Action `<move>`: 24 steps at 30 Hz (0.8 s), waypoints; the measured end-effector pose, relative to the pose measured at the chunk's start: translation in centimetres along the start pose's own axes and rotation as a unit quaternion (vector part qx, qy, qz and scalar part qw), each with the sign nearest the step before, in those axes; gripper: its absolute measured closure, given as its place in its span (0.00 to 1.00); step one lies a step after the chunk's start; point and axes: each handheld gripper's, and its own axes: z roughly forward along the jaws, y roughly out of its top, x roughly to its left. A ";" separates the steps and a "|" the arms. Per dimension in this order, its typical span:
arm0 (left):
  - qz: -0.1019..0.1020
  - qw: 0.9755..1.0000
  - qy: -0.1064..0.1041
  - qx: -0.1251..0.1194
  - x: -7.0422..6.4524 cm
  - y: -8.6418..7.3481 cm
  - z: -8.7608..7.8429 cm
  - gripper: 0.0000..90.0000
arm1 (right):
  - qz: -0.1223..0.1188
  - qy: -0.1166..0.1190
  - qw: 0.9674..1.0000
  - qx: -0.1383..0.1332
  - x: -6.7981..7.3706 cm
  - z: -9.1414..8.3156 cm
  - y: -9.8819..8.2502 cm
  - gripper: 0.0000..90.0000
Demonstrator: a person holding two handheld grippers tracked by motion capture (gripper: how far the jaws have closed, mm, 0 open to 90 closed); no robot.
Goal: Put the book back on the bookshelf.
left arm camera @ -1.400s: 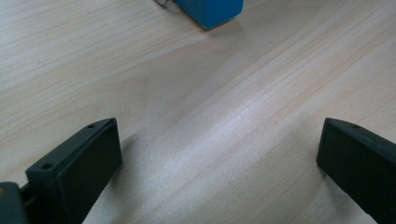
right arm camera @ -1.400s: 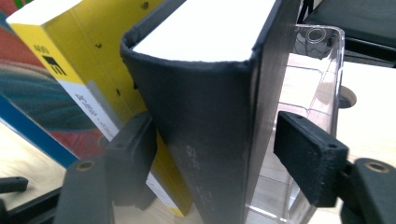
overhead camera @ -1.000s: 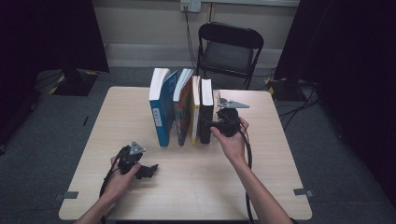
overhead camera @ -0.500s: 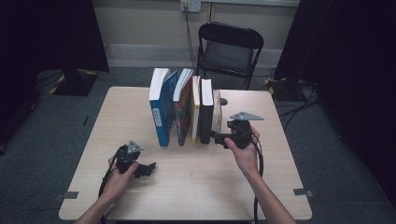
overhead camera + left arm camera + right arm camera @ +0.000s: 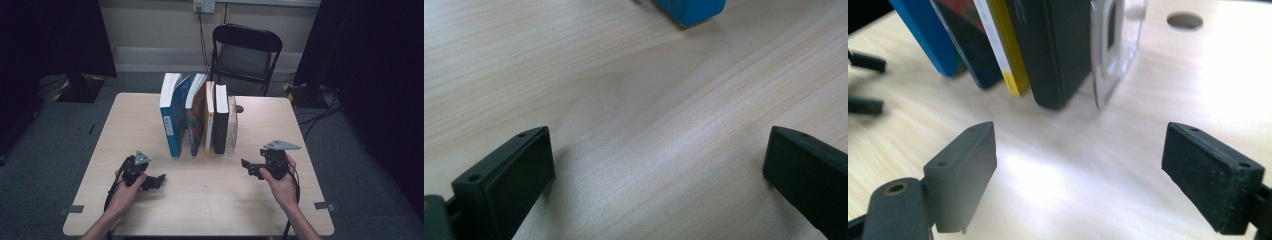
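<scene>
Dark curtains ring the pale counter [image 5: 300,125]. Right hand-held gripper [image 5: 250,166] has drawn back from the row of books [image 5: 200,117], its jaws just spread wide and empty; the books stand upright ahead. Left hand-held gripper [image 5: 156,180] rests spread. Shelving looks finished.

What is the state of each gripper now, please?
Left gripper: open, holding nothing, low over the table.
Right gripper: open, empty, apart from the books.
</scene>
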 end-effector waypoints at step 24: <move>0.000 1.000 -0.001 0.000 0.0 0.0 0.0 0.00 | -0.024 -0.065 0.995 0.071 -2.9 2.5 -7.8 0.12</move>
